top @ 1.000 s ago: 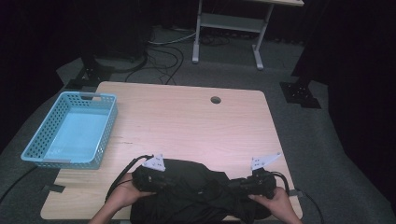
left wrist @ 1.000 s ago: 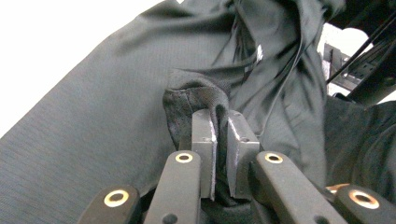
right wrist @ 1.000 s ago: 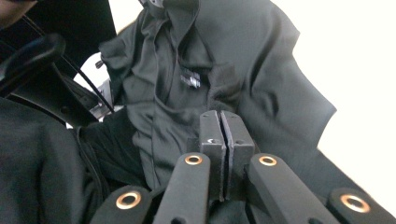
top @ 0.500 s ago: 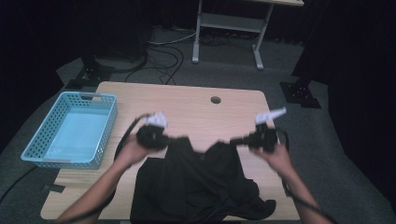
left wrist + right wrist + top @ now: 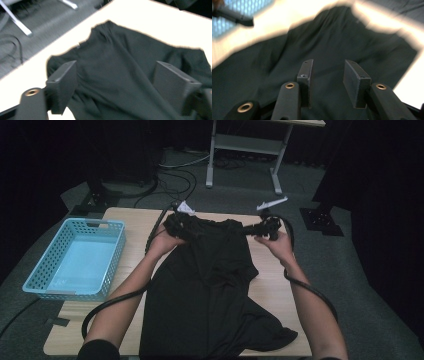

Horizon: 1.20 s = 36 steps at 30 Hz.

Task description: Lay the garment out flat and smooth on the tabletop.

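Observation:
A black T-shirt [image 5: 210, 290] lies spread along the wooden table [image 5: 272, 285], its far edge near the table's back. My left gripper [image 5: 176, 222] hovers over the shirt's far left corner. Its jaws have just been opening and stand wide in the left gripper view [image 5: 115, 80], with the cloth [image 5: 130, 57] lying loose below them. My right gripper [image 5: 252, 231] is at the far right corner. Its jaws have also just been opening and stand apart [image 5: 328, 75] over the dark cloth [image 5: 287, 50], pressing on nothing.
A light blue plastic basket [image 5: 35, 275] stands on the table's left side. The left gripper's cable [image 5: 100, 310] loops over the near left of the table. Behind the table, cables and a metal desk frame [image 5: 240, 145] are on the floor.
Both hands have moved from the table's near edge to its far edge, pulling the bunched shirt out flat. Both grippers, shut on the cloth before, now stand open.

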Each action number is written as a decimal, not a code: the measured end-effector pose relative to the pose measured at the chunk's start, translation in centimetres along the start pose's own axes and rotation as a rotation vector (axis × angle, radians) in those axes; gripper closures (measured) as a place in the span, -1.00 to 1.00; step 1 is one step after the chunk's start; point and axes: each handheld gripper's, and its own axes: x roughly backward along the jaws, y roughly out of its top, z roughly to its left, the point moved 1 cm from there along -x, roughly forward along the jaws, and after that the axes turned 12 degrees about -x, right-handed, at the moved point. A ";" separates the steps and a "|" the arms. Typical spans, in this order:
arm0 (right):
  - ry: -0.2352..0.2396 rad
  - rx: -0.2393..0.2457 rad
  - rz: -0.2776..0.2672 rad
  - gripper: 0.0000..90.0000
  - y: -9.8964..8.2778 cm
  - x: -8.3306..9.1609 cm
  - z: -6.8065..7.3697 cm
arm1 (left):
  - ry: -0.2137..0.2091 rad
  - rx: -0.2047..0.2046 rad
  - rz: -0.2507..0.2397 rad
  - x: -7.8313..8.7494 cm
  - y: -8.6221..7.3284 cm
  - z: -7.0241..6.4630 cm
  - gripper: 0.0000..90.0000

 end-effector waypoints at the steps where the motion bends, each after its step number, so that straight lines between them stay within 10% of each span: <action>1: 0.002 0.010 0.031 0.34 -1.2 -0.6 0.3 | -0.011 0.005 0.014 -0.3 -0.8 -0.7 -0.61; 13: 0.006 0.106 0.173 0.23 -11.6 -3.2 5.1 | -0.049 0.021 0.152 -1.3 -7.7 -6.8 -0.67; 20: -0.058 0.127 0.211 0.20 -14.3 -4.3 5.8 | -0.040 0.033 0.194 -1.8 -9.7 -8.1 -0.67; 36: -0.040 0.169 0.125 0.14 -17.5 -2.8 6.7 | -0.052 0.021 0.209 0.1 -10.6 -10.6 -0.74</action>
